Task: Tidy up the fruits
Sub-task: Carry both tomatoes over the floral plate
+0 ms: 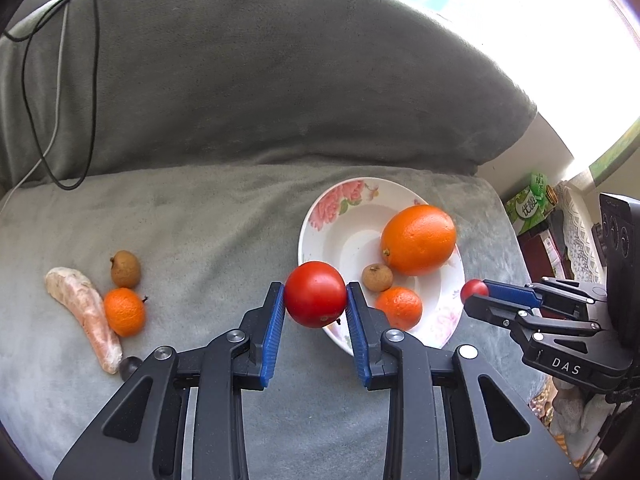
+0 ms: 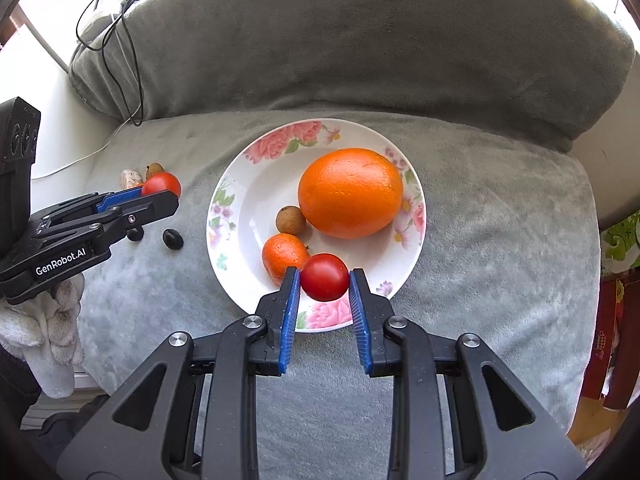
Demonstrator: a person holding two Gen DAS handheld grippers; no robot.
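Gripping a tomato [image 1: 315, 294] just left of the plate [image 1: 340, 236], the left gripper [image 1: 316, 300] has its jaws closed on it. The right gripper [image 2: 325, 280] clamps a smaller tomato [image 2: 325, 277] over the plate's near rim. An orange [image 2: 350, 193], mandarin [image 2: 282, 256] and longan [image 2: 291, 220] crowd the plate. A carrot [image 1: 86, 314] lies lengthwise toward the sofa's [image 1: 200, 220] front
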